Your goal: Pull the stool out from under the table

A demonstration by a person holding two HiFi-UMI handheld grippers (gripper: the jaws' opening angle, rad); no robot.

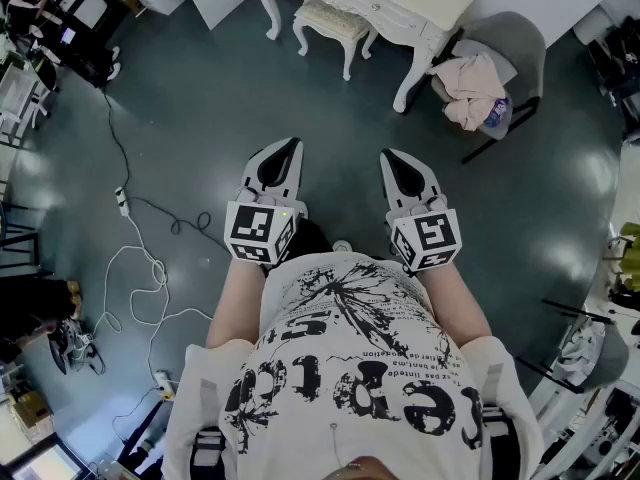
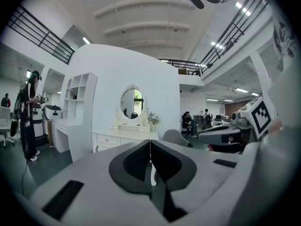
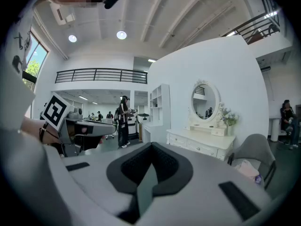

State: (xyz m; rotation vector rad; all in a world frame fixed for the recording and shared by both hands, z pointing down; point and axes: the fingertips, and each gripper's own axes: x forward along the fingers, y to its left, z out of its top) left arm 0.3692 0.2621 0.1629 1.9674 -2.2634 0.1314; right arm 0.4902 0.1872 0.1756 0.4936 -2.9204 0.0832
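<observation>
A white stool (image 1: 330, 25) with a cushioned top and curved legs stands partly under the white dressing table (image 1: 400, 6) at the top of the head view. That dressing table (image 2: 123, 138) with its oval mirror also shows in the left gripper view, and as the dressing table (image 3: 202, 142) in the right gripper view; the stool is hidden behind the jaws there. My left gripper (image 1: 290, 145) and right gripper (image 1: 388, 156) are held side by side at waist height, well short of the stool. Both are shut, with nothing between the jaws.
A grey chair (image 1: 498, 73) with pink cloth on it stands right of the table. White cables (image 1: 140, 268) trail over the dark floor at left. Desks and equipment (image 1: 60, 18) line the far left. A person (image 2: 28, 117) stands by white shelving.
</observation>
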